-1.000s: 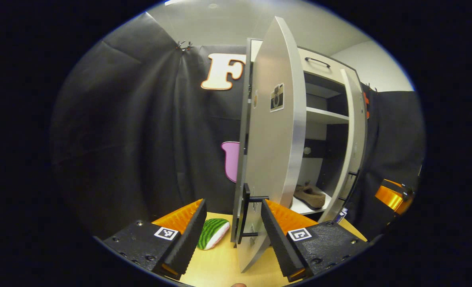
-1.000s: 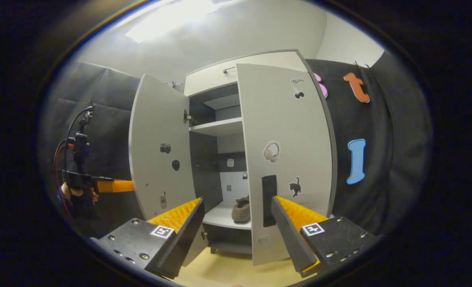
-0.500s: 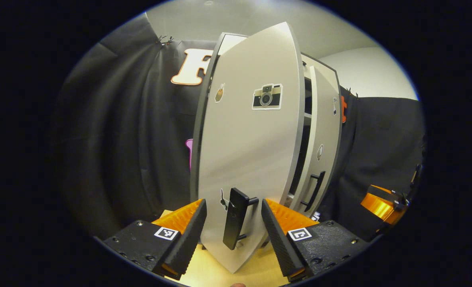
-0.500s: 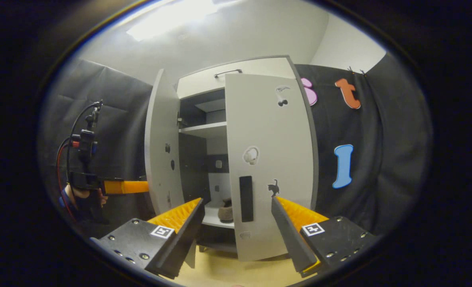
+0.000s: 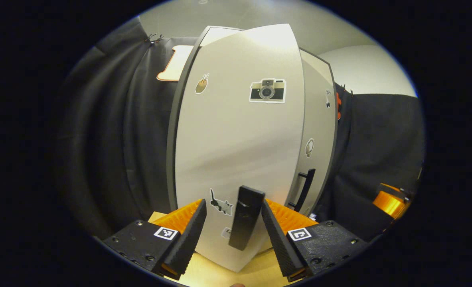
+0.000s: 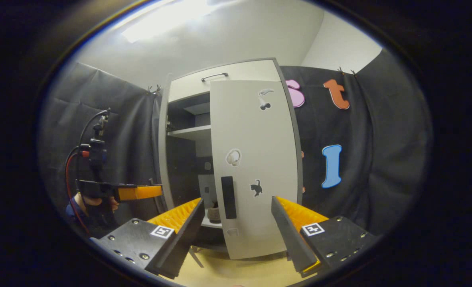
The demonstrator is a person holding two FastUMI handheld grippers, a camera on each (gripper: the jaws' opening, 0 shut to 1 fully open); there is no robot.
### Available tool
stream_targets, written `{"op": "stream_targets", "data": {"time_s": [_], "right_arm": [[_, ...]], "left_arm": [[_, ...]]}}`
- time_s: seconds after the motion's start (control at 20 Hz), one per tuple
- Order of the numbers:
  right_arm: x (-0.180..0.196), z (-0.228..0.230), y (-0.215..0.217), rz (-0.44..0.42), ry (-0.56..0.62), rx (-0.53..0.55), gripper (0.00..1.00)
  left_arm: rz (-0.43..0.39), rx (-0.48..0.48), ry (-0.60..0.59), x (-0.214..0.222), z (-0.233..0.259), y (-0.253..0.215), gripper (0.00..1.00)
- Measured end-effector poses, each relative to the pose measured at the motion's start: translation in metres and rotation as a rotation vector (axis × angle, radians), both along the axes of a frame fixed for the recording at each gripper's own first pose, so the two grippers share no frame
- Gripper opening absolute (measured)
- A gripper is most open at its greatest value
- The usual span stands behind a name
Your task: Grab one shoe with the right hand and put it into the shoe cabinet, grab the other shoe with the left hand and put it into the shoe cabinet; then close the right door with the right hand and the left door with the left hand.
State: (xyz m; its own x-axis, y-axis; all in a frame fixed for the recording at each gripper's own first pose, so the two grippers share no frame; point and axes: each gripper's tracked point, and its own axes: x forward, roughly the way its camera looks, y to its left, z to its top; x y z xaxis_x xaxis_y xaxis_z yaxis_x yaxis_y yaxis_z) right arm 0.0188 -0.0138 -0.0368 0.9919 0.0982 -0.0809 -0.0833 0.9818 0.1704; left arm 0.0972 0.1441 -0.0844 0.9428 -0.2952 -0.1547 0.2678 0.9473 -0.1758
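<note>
Black cloth is backing the shoe cabinet (image 6: 224, 159); left tongs (image 5: 234, 223), gaping wide, are straddling the left door's handle (image 5: 244, 217); right tongs (image 6: 236, 223) gaping too. Pushing off-centre risks slipping off.

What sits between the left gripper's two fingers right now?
In the left gripper view, the left door's handle stands between the left gripper's open fingers.

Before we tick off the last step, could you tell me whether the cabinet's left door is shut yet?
Not yet: in the right gripper view the left door stands edge-on, with the shelf and dark interior exposed beside the right door.
</note>
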Motion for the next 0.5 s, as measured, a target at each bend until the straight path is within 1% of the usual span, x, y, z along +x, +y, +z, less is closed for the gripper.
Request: {"op": "stream_targets", "data": {"time_s": [0.15, 0.2, 0.5], "right_arm": [[-0.006, -0.001, -0.012, -0.027, 0.002, -0.007, 1.00], [-0.007, -0.002, -0.016, -0.035, 0.003, -0.005, 1.00], [-0.014, -0.002, -0.036, -0.069, 0.005, -0.004, 1.00]], "left_arm": [[-0.037, -0.015, 0.002, 0.007, -0.004, -0.014, 0.89], [-0.041, -0.012, -0.002, 0.011, -0.005, -0.020, 0.90], [-0.051, 0.020, -0.016, 0.026, -0.004, -0.037, 0.90]]}}
